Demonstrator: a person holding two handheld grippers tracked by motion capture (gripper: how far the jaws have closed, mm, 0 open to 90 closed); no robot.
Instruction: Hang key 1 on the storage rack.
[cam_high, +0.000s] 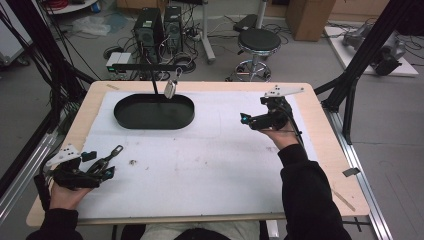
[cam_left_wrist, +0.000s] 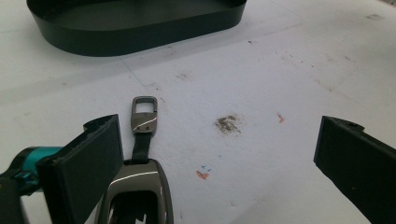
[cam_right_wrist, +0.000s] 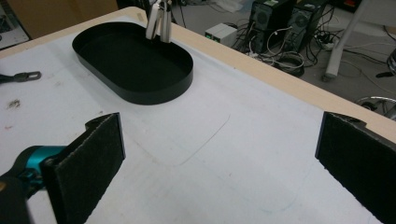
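Our left gripper (cam_left_wrist: 219, 158) gapes wide, gripping nothing, over the key fob (cam_left_wrist: 140, 186) lying near the black tray (cam_left_wrist: 140, 32). Our right gripper (cam_right_wrist: 219, 158), right of that tray, is equally wide and empty.

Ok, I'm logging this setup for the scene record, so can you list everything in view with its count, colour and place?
Key fob with strap: 1, dark glossy grey with a metal loop, on the mat at the left, lying between the left gripper's jaws.
Oval tray: 1, black, far left part of the mat.
Metal clip on a stand: 1, silver, hanging over the tray's far rim.
Mat: 1, white, stained in places, covering the tabletop.
Table: 1, light wood edge.
Stool: 1, black seat, on the floor behind the table.
Computer towers: 2, black, on the floor behind the table.
Left gripper: 1, black, jaws open, near left.
Right gripper: 1, black, jaws open, held above the mat at the right.
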